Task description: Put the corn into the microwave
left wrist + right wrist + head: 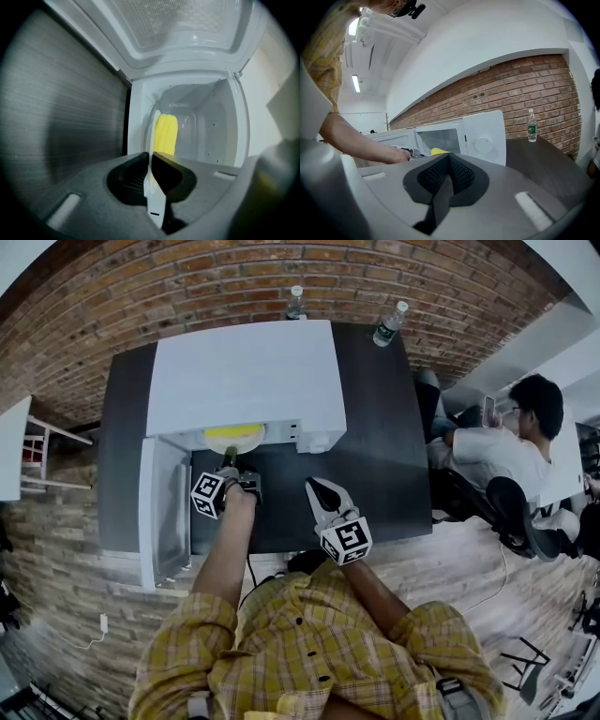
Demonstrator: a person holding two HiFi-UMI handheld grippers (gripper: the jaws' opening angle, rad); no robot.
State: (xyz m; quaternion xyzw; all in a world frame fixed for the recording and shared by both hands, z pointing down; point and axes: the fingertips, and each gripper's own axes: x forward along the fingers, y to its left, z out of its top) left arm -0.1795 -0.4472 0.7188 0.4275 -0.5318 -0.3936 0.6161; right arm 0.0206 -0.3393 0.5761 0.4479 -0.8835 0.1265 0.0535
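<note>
A yellow corn cob (165, 135) lies on a white plate (153, 123), just inside the open cavity of the white microwave (248, 371). My left gripper (151, 157) is shut on the plate's near rim and holds it at the cavity's mouth. In the head view the corn (232, 433) shows in the opening, with the left gripper (230, 462) right in front of it. The right gripper (315, 487) hangs over the dark table to the right, shut with nothing in it. From the right gripper view (449, 157) the corn (438, 151) peeks out of the microwave (483, 139).
The microwave door (160, 510) stands swung open to the left of my left arm. Two water bottles (295, 304) (390, 324) stand behind the microwave by the brick wall. A seated person (497, 451) is off the dark table's (375, 465) right edge.
</note>
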